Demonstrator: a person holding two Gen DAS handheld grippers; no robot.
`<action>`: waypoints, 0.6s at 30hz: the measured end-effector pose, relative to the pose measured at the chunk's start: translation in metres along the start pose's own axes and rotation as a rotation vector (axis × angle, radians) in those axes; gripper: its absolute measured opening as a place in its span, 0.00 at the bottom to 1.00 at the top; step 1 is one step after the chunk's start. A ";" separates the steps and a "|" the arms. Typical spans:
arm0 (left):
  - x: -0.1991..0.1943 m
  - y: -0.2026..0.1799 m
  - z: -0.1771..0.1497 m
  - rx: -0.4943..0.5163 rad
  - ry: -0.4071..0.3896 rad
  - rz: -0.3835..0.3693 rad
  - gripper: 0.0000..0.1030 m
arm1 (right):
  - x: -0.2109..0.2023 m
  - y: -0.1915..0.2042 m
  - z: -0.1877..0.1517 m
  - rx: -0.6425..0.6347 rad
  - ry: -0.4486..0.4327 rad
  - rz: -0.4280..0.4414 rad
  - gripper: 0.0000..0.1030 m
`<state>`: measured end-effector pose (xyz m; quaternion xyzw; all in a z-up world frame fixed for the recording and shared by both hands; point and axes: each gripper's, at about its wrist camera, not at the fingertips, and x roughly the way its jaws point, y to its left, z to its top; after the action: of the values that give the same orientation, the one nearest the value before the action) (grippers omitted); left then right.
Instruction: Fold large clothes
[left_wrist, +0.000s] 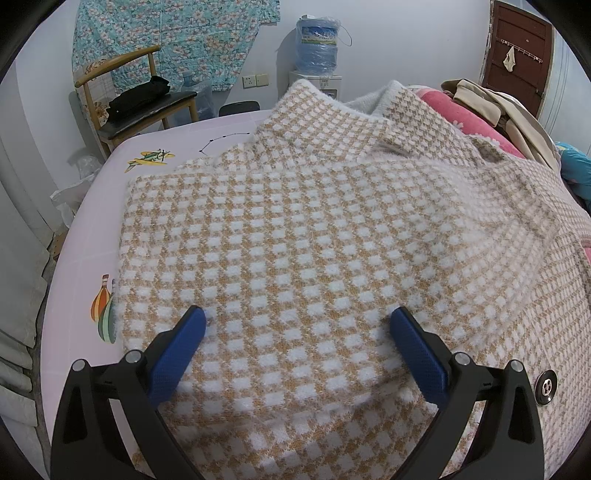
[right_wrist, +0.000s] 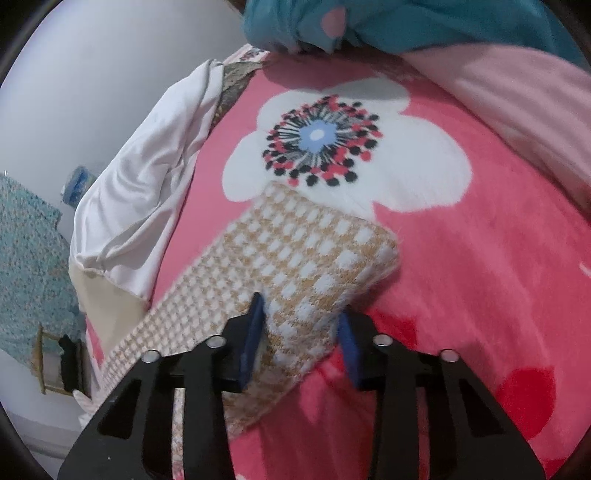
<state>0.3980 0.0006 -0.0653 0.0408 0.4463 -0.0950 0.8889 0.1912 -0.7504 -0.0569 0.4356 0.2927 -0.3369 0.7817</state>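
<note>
The right gripper (right_wrist: 301, 317) is seen closed around the end of a sleeve (right_wrist: 295, 258) of the checked tan-and-white garment; the left blue pad (right_wrist: 253, 343) is pressed against the fabric, while contact at the right pad is blurred and hard to confirm. The sleeve end is laid on a pink blanket (right_wrist: 461, 277) printed with a large white flower, and its far length is cut off behind the gripper's black frame. A white cloth (right_wrist: 147, 177) is bunched beside the blanket, and a teal fabric (right_wrist: 406, 22) is only partly shown at the top.

The left gripper (left_wrist: 299, 325) is held with its jaws spread wide, nothing being pinched; its blue pads (left_wrist: 177, 354) are poised over the checked garment (left_wrist: 295, 221), though whether the tips touch the knit cannot be told. The garment is spread across the bed (left_wrist: 92, 229), reaching its near edge, with its right part cut off by the frame. A metal snap (left_wrist: 546, 386) is seen near the right finger. Beyond the far edge a wooden chair (left_wrist: 122, 96) and a wrapped water bottle (left_wrist: 317, 44) are visible.
</note>
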 end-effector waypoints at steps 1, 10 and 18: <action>0.000 0.000 0.000 0.000 0.000 0.000 0.95 | -0.003 0.004 0.000 -0.017 -0.011 -0.009 0.27; 0.000 0.000 0.000 -0.001 -0.001 0.000 0.95 | -0.075 0.065 -0.005 -0.204 -0.189 0.018 0.20; -0.001 0.001 0.000 -0.007 -0.004 -0.003 0.95 | -0.168 0.185 -0.035 -0.460 -0.326 0.196 0.20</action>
<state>0.3973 0.0014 -0.0649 0.0367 0.4449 -0.0948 0.8898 0.2293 -0.6011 0.1430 0.2133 0.1887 -0.2502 0.9254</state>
